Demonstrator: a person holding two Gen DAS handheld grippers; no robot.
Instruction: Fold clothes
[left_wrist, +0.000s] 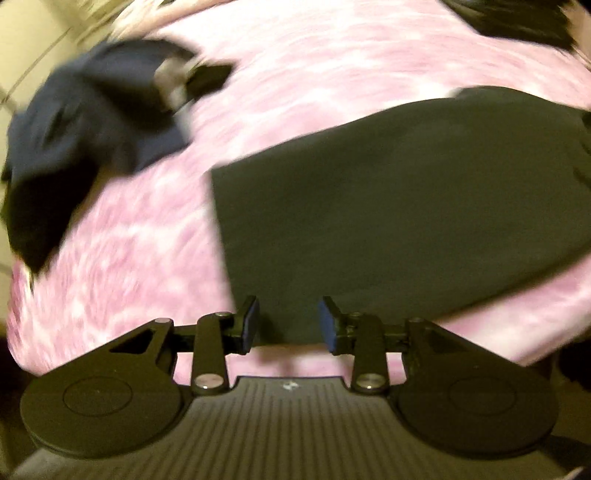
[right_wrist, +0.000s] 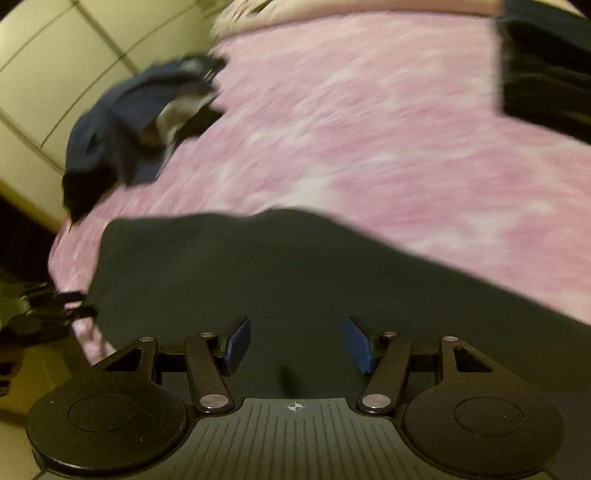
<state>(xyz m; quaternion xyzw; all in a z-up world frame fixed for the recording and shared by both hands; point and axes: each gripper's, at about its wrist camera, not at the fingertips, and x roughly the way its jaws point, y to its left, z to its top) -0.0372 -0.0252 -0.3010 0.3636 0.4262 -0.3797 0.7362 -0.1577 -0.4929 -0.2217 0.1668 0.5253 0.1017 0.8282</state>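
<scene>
In the left wrist view, a dark folded garment (left_wrist: 399, 206) is seen spread flat on the pink patterned bedcover (left_wrist: 295, 74), directly ahead of the left gripper (left_wrist: 288, 325). The jaws are parted with nothing between the blue pads (left_wrist: 252, 325); the garment's near edge lies just beyond them. A crumpled navy garment (left_wrist: 85, 136) is seen well apart, at the upper left.

In the right wrist view, the right gripper (right_wrist: 297, 345) is held over the same dark folded garment (right_wrist: 258, 269), its jaws spread wider and empty. The navy garment (right_wrist: 125, 125) lies at the bedcover's (right_wrist: 369, 110) far left edge, beside pale cabinet doors (right_wrist: 55, 74).
</scene>
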